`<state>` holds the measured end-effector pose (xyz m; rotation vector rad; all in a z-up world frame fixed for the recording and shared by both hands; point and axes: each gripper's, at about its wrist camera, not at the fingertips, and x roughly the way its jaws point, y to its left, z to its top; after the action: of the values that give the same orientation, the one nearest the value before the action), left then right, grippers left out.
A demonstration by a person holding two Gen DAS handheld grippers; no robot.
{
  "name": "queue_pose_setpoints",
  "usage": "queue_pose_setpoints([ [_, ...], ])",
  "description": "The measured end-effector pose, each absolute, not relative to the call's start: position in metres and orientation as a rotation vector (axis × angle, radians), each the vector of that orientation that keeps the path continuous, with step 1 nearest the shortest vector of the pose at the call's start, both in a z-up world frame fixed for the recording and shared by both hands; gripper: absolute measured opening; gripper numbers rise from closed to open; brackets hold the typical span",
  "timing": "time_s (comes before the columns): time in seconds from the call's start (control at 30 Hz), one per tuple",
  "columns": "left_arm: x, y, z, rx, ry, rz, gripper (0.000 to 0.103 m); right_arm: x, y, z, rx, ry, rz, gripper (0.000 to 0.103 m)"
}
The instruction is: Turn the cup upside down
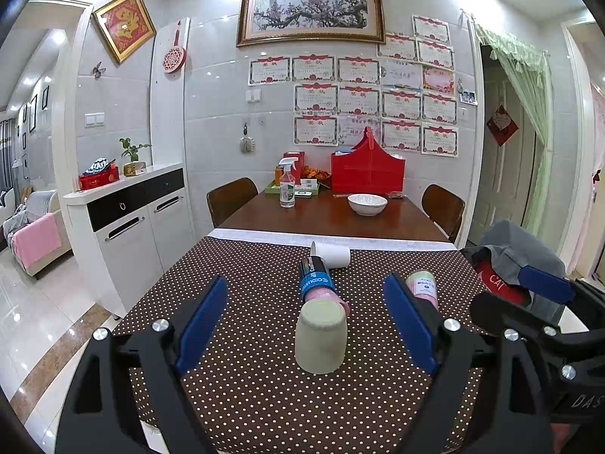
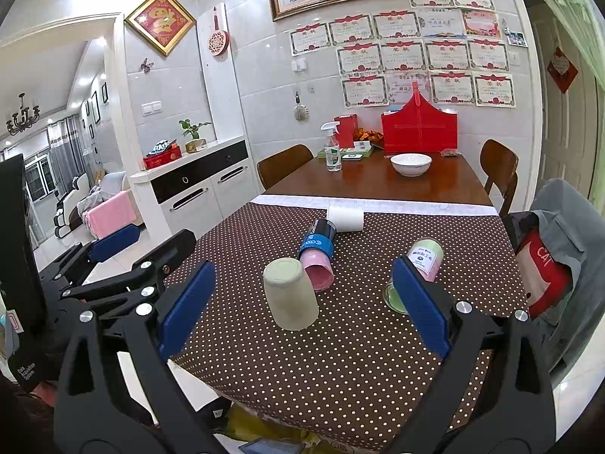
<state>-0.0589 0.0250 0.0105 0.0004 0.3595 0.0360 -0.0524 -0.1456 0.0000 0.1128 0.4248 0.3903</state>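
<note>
Four cups: one beige cup point(image 1: 320, 336) inverted, three lying sideways. My left gripper point(image 1: 306, 321) and right gripper point(image 2: 302, 310) gape wide, empty.

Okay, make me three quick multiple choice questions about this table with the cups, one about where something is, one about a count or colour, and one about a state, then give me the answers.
1. Where does the white bowl stand?
A. on the bare wooden table beyond the dotted cloth
B. on the dotted cloth
C. on the white cabinet

2. How many cups lie on their sides on the dotted cloth?
A. one
B. three
C. five

3. How is the beige cup standing?
A. mouth up
B. upside down, base up
C. held in a gripper

Answers: 1 A, the bowl sits on wood past the cloth's edge. 2 B, the white cup, the blue-sleeved pink cup and the labelled green cup lie sideways. 3 B, its closed base faces up, free of both grippers.
</note>
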Motion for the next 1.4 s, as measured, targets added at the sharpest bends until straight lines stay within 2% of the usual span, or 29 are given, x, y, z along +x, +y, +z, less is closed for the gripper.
queue_pose_setpoints([
  [1.4, -0.0585, 0.0262, 0.0096, 0.0, 0.365, 0.036, 0.084, -0.0491, -0.1502, -0.0054, 0.11, 0.435, 0.388, 0.093],
])
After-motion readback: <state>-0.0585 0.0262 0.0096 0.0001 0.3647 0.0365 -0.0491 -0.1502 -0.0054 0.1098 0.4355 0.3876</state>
